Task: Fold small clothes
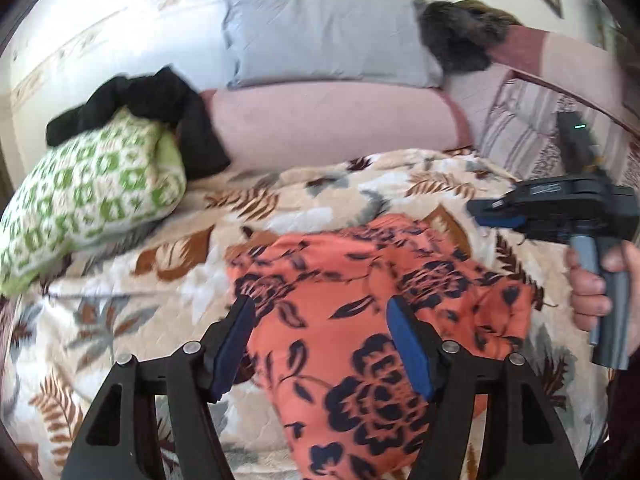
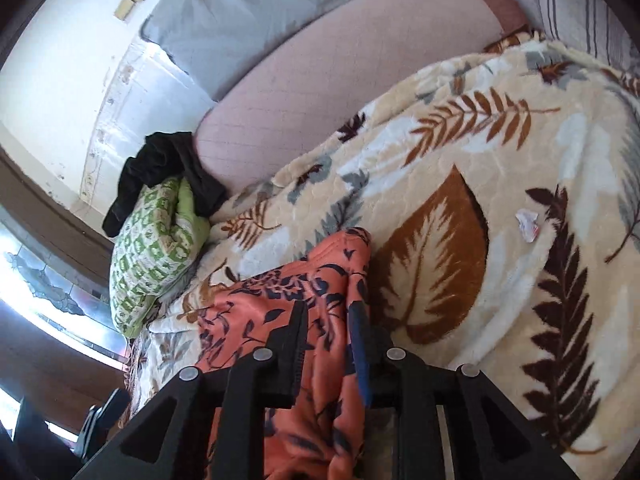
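Observation:
An orange garment with dark blue flowers (image 1: pixel 360 312) lies on a leaf-patterned blanket (image 1: pixel 280 200) on the bed. My left gripper (image 1: pixel 320 320) is open above the garment's middle, its blue-padded jaws wide apart and empty. My right gripper shows at the right of the left wrist view (image 1: pixel 496 216), held in a hand over the garment's far right corner. In the right wrist view the right gripper (image 2: pixel 330 312) has its jaws partly apart with a fold of the orange garment (image 2: pixel 320 280) running between them; I cannot tell whether they pinch it.
A green and white patterned pillow (image 1: pixel 88 200) with a black cloth (image 1: pixel 152 108) on it lies at the left. A grey pillow (image 1: pixel 328 28) and a pink bolster (image 1: pixel 332 128) lie behind. A small paper scrap (image 2: pixel 528 224) sits on the blanket (image 2: pixel 500 160).

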Motion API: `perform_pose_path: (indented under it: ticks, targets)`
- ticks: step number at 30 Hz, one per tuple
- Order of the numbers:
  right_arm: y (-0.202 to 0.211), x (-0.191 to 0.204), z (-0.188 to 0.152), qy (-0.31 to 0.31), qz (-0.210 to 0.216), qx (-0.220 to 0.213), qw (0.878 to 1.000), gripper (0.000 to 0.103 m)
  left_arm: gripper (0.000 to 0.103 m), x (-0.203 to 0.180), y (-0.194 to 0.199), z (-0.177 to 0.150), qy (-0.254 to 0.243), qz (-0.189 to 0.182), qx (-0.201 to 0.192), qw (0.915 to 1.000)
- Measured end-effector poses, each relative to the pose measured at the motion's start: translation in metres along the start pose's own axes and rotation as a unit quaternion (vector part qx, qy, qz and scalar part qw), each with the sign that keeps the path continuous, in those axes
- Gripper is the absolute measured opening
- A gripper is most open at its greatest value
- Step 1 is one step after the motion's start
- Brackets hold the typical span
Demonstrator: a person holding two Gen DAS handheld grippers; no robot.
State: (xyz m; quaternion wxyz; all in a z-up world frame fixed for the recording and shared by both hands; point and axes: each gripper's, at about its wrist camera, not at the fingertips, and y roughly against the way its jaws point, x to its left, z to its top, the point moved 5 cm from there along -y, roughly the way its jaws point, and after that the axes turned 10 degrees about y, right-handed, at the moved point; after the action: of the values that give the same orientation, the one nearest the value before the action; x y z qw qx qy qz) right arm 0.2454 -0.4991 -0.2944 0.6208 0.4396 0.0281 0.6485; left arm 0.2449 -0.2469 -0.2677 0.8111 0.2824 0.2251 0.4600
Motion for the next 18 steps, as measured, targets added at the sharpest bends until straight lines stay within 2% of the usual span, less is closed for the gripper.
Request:
perform_pose_path:
  ticks: [3,6,9,10,11,13,15,18]
  targets:
    - [0.023,0.045,-0.006,0.054,0.031,-0.015,0.998,0.024,0.067,0.017,-0.018,-0.021,0.013,0.03,0.056,0.9979]
    - [0.021,0.082,-0.031,0.093,0.042,0.01,0.995,0.024,0.065,0.02,-0.027,-0.055,-0.037,0.061,0.086,0.9937]
    - [-0.01,0.078,-0.077,0.084,0.002,0.106,0.991,0.025,0.065,0.014,-0.018,-0.073,-0.103,0.096,0.06,0.9882]
    - [-0.021,0.07,-0.099,0.075,-0.017,0.151,0.986,0.024,0.065,0.013,-0.016,-0.076,-0.114,0.099,0.06,0.9867]
    - [-0.026,0.065,-0.115,0.069,-0.024,0.173,0.982,0.023,0.065,0.015,-0.012,-0.077,-0.113,0.099,0.058,0.9869]
    - [-0.012,0.069,-0.123,0.086,-0.026,0.149,0.985,0.022,0.065,0.019,-0.009,-0.079,-0.103,0.092,0.06,0.9887]
    - [-0.002,0.07,-0.128,0.091,-0.032,0.154,0.983,0.022,0.065,0.022,-0.006,-0.078,-0.097,0.086,0.061,0.9896]
    - [0.002,0.066,-0.126,0.078,-0.02,0.154,0.985,0.022,0.065,0.022,-0.005,-0.076,-0.093,0.085,0.056,0.9905]
